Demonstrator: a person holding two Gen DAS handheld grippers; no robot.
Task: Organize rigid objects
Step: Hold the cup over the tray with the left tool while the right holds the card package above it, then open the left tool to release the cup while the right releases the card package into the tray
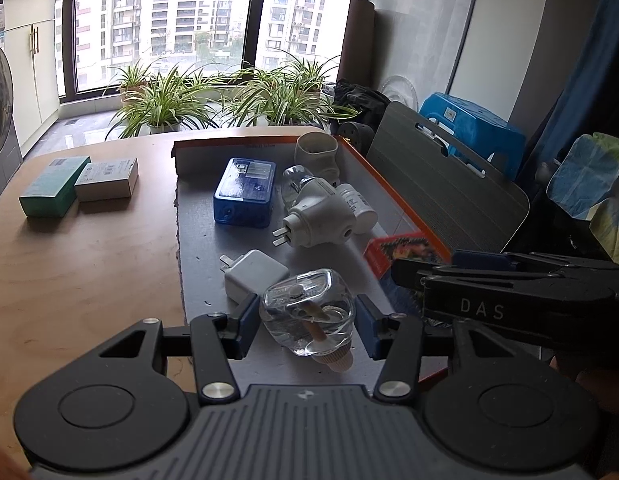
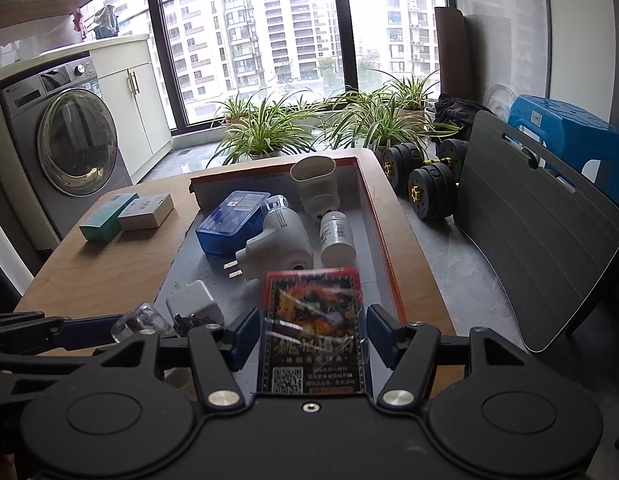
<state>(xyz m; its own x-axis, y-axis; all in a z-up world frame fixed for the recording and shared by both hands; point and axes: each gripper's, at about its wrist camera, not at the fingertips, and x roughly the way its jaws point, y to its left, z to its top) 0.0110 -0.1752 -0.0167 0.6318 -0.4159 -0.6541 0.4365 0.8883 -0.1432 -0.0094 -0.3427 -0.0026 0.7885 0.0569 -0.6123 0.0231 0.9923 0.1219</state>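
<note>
A shallow cardboard box (image 1: pixel 389 188) (image 2: pixel 373 216) lies on the wooden table. It holds a blue case (image 1: pixel 245 192) (image 2: pixel 229 222), a white plug-in device (image 1: pixel 317 216) (image 2: pixel 273 244), a white pill bottle (image 2: pixel 336 233), a white cup (image 1: pixel 317 154) (image 2: pixel 314 184) and a white charger (image 1: pixel 255 274) (image 2: pixel 194 302). My left gripper (image 1: pixel 305 326) is open around a clear liquid bottle (image 1: pixel 307 312), fingers apart from it. My right gripper (image 2: pixel 309 334) is open around a red and black card box (image 2: pixel 313 332).
A green box (image 1: pixel 53 186) (image 2: pixel 105 216) and a grey box (image 1: pixel 107 180) (image 2: pixel 147 211) lie on the table's far left. Potted plants, dumbbells (image 2: pixel 425 184), a grey board (image 2: pixel 537 248) and a blue stool (image 2: pixel 565 128) stand beyond the table. A washing machine (image 2: pixel 65 140) stands left.
</note>
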